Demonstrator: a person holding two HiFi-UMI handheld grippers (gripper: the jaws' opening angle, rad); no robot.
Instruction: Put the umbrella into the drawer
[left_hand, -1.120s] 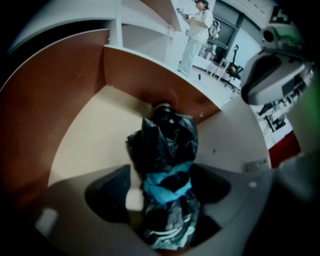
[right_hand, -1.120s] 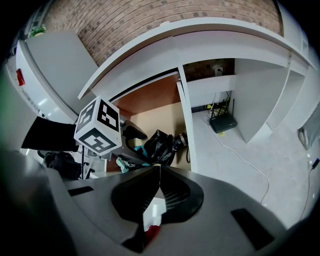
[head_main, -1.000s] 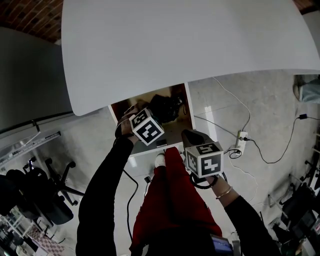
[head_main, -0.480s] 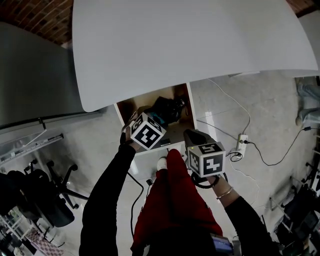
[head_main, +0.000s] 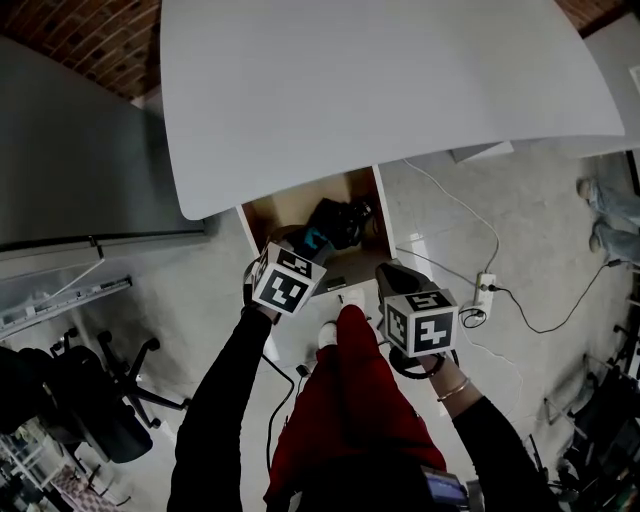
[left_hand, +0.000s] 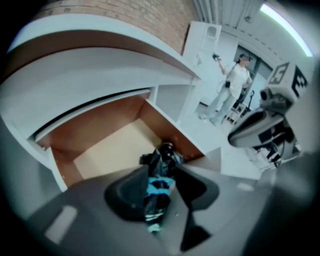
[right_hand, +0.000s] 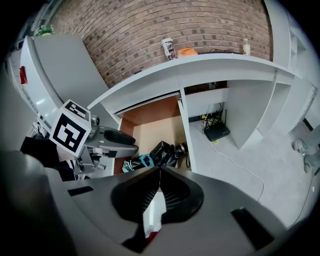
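Observation:
The black and teal folded umbrella (head_main: 338, 222) lies in the open wooden drawer (head_main: 272, 208) under the white desk (head_main: 400, 90). My left gripper (head_main: 300, 255) hangs just above the umbrella's teal end. Its jaws have just been closing and stand partly apart. In the left gripper view the umbrella (left_hand: 162, 160) shows through the gap of the left gripper (left_hand: 161, 169), and the pads do not press on it. The right gripper view shows the umbrella (right_hand: 162, 154) below the left gripper's fingers (right_hand: 120, 136), with a gap. My right gripper (right_hand: 160, 171) is shut and empty, near the drawer's front (head_main: 395, 275).
A power strip with cables (head_main: 483, 280) lies on the floor to the right. A black router (right_hand: 217, 131) sits under the desk. An office chair (head_main: 110, 390) stands at the left, beside a grey cabinet (head_main: 70, 160). A person (left_hand: 232, 85) stands far off.
My left gripper has pulled back up from the drawer and rolled, its jaws narrowing. The umbrella stays lying in the drawer. The right gripper has risen slightly.

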